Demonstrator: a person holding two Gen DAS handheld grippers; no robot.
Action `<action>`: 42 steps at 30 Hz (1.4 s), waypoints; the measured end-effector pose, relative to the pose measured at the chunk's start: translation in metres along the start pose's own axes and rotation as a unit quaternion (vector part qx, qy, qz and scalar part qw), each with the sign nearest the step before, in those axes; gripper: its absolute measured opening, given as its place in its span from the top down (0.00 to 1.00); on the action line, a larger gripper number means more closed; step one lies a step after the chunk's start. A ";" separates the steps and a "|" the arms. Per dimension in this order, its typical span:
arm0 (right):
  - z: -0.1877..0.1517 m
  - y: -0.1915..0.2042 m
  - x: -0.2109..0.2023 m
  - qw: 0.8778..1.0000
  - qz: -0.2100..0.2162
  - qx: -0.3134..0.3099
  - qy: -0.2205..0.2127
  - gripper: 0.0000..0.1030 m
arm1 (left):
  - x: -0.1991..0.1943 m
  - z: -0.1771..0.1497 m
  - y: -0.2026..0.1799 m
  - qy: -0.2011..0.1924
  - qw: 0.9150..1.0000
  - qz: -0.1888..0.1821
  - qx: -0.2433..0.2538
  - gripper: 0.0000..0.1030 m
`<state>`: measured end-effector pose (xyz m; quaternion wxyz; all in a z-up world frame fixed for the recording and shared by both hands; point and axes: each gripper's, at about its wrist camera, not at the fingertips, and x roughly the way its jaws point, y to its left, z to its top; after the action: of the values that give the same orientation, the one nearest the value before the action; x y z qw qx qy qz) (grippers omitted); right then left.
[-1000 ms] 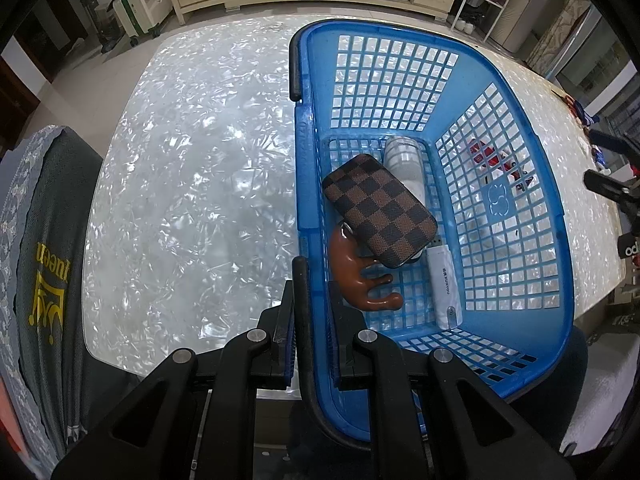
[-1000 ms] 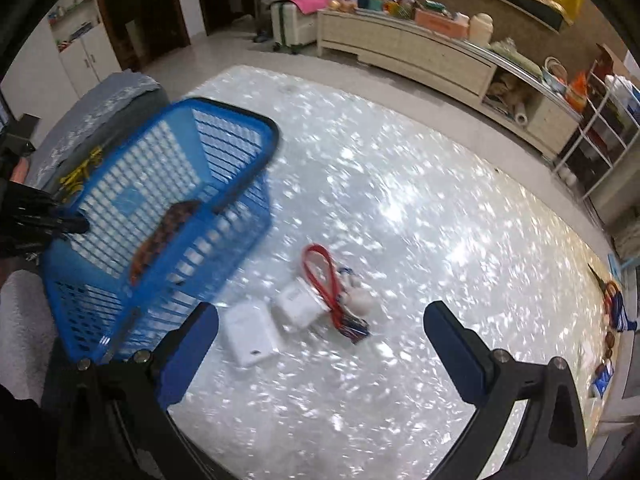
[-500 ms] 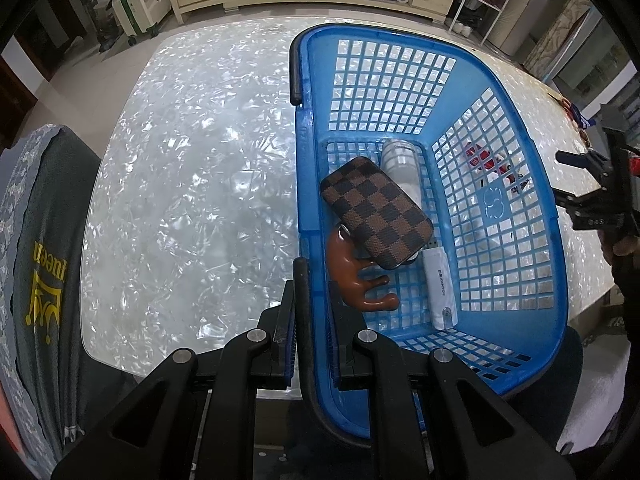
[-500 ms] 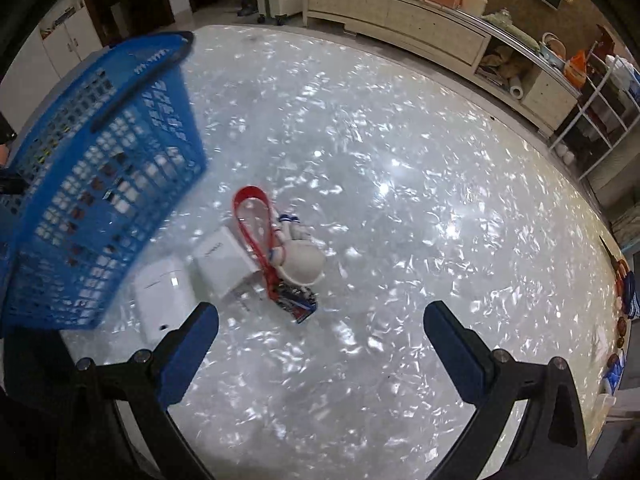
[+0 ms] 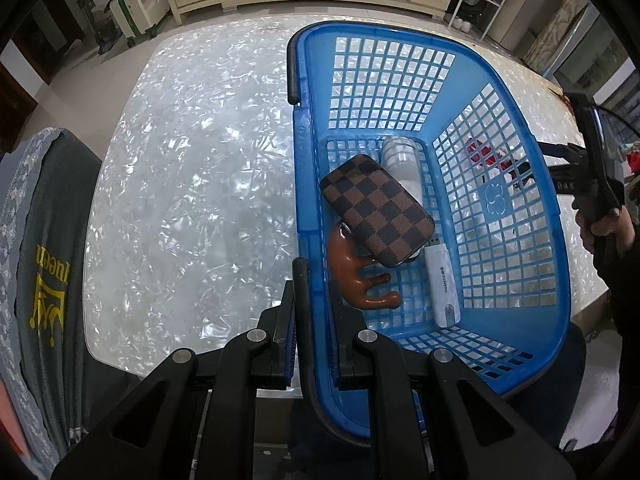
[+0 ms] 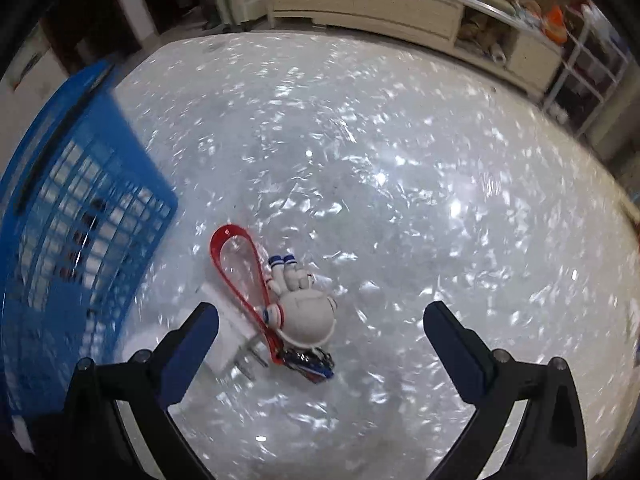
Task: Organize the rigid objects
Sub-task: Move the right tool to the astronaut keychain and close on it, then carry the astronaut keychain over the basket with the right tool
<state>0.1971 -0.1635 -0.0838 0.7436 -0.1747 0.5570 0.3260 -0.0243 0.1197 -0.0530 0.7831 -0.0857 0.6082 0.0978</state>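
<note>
My left gripper (image 5: 310,300) is shut on the near rim of the blue basket (image 5: 520,320). In the basket lie a brown checkered case (image 5: 376,210), a brown hook-shaped piece (image 5: 360,280), a white bottle (image 5: 402,160) and a white stick (image 5: 442,284). My right gripper (image 6: 320,324) is open above the table, over a white astronaut figure (image 6: 306,314) with a red strap (image 6: 236,268). A white charger plug (image 6: 230,340) lies beside the figure, partly behind my left finger. The basket (image 6: 72,216) stands to the left.
The shiny pearl-patterned table (image 5: 192,168) carries everything. A grey chair back (image 5: 40,280) stands at its left edge. A cream sideboard (image 6: 380,4) and a wire shelf (image 6: 580,52) line the far wall. My right gripper (image 5: 592,176) shows beyond the basket's right wall.
My right gripper has swung right and down, away from the basket, and now sits over the astronaut figure. The left gripper and the basket have stayed still.
</note>
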 end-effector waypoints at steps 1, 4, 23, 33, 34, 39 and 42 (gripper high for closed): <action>0.002 0.000 0.003 1.000 -0.001 0.007 0.003 0.00 | 0.000 0.000 0.000 0.000 1.000 0.000 -0.001 0.86; 0.012 0.002 0.017 1.000 -0.009 0.013 0.010 0.05 | 0.000 0.000 0.000 0.000 1.000 -0.001 -0.001 0.86; 0.003 0.016 0.024 1.000 -0.005 -0.001 0.011 0.59 | 0.000 0.000 0.002 -0.002 1.000 -0.005 -0.003 0.86; 0.001 0.024 0.021 0.999 -0.011 -0.028 -0.024 0.67 | 0.000 0.000 0.004 -0.004 1.000 -0.007 -0.004 0.86; 0.000 0.024 0.020 0.999 -0.009 -0.028 -0.027 0.67 | 0.000 -0.001 0.004 -0.004 1.000 -0.007 -0.004 0.86; -0.010 0.023 0.009 0.999 -0.004 -0.026 -0.042 0.68 | 0.000 0.000 0.004 -0.004 1.000 -0.007 -0.005 0.86; -0.016 0.021 -0.002 0.999 -0.006 -0.020 -0.044 0.68 | 0.000 -0.001 0.003 -0.003 1.000 -0.006 -0.005 0.86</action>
<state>0.1714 -0.1585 -0.0852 0.7658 -0.1778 0.5159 0.3403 -0.0259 0.1227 -0.0536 0.7853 -0.0925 0.6045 0.0963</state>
